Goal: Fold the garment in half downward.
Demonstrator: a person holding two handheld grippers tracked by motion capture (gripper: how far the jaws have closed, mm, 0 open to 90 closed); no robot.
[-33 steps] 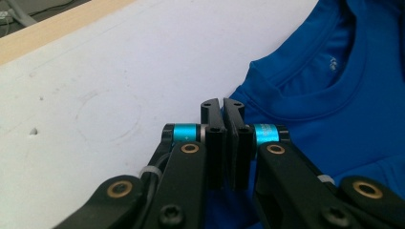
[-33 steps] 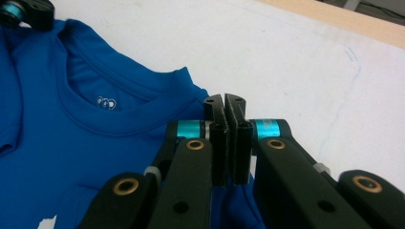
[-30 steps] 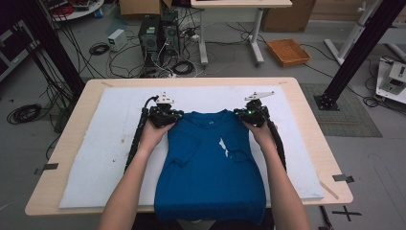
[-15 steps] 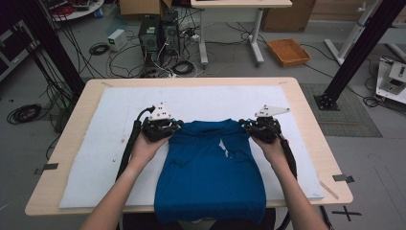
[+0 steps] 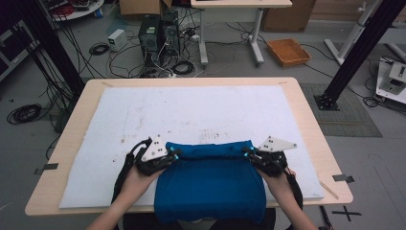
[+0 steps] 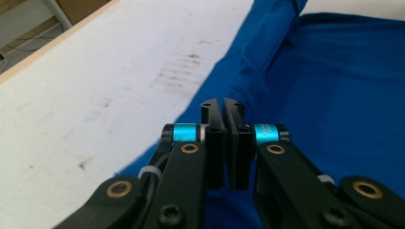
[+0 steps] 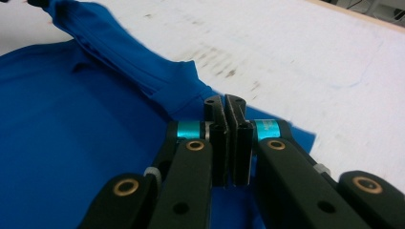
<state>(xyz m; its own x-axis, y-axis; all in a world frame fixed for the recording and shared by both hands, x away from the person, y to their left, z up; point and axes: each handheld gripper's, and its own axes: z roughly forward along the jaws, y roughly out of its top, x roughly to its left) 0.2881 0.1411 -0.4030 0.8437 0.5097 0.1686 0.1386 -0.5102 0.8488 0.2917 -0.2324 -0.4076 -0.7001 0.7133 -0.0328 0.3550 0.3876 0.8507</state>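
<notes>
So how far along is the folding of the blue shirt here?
Partly done: the blue shirt is already doubled over toward the person, its fold line across the white mat. In hand: left tongs and right tongs are shut on its folded corners. Left: letting go, perhaps another fold.

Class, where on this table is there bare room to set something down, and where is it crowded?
Free: the white mat from the blue shirt to the table's far edge, plus strips either side. Crowded: the near edge, where the left tool and right tool pinch the shirt.

Matt blue cloth shirt (image 5: 210, 184) lies on a stained white mat (image 5: 191, 112) over a pale wooden table (image 5: 313, 127).
</notes>
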